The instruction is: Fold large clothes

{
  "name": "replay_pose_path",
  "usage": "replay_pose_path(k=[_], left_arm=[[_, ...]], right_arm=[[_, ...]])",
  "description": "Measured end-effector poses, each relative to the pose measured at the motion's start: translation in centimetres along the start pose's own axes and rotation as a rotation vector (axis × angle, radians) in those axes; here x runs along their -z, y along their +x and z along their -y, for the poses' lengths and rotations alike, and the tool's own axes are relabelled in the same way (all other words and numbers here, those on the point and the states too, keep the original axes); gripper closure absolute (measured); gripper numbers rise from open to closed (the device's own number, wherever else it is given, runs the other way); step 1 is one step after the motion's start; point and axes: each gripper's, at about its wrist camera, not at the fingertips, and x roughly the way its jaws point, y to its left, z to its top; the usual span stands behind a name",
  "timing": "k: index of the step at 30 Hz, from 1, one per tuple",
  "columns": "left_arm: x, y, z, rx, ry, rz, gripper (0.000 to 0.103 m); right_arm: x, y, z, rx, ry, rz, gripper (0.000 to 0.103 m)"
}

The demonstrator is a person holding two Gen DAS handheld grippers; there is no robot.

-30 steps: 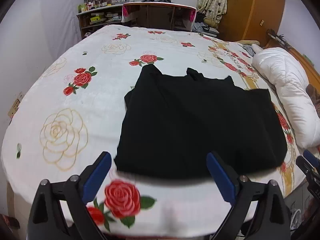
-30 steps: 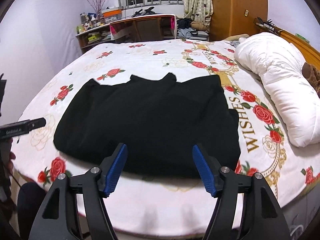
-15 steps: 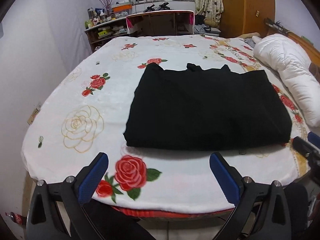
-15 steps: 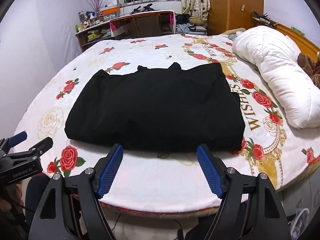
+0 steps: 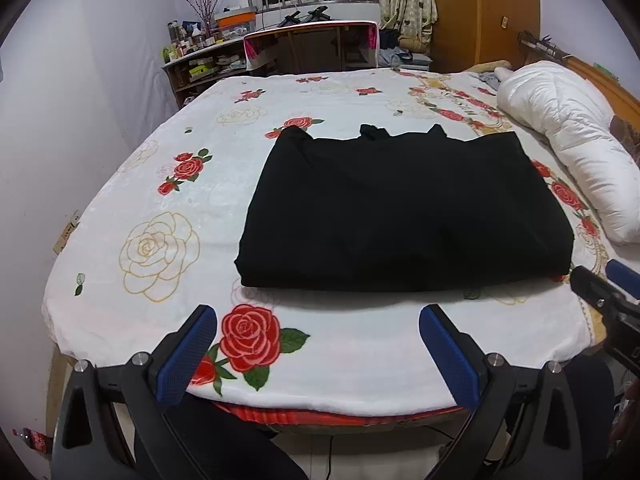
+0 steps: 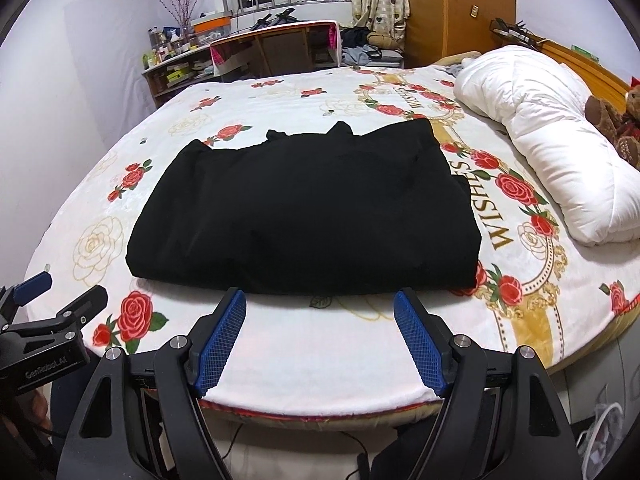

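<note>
A black garment [image 5: 404, 212] lies folded into a flat rectangle on the rose-patterned bedspread [image 5: 168, 184]; it also shows in the right wrist view [image 6: 308, 208]. My left gripper [image 5: 318, 354] is open and empty, held back over the bed's near edge, short of the garment. My right gripper [image 6: 320, 338] is open and empty, its blue fingertips [image 6: 224, 332] just short of the garment's near fold. Each gripper shows at the edge of the other's view.
A white duvet [image 6: 552, 136] lies along the right side of the bed, with a teddy bear [image 6: 616, 116] beyond it. A desk [image 5: 312, 48] and cluttered shelves [image 5: 200, 64] stand past the far edge. A wooden wardrobe [image 5: 480, 12] is at the back right.
Both grippers have pulled back and up from the garment toward the bed's near edge. The garment lies still and released.
</note>
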Motion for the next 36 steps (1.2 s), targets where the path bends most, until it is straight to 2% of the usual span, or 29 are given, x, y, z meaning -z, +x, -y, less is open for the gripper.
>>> replay_pose_path(k=[36], left_arm=[[0.5,-0.7,-0.2,0.016,-0.033,-0.022,0.001]], right_arm=[[0.6,-1.2,-1.3,0.012,-0.024,0.011,0.027]])
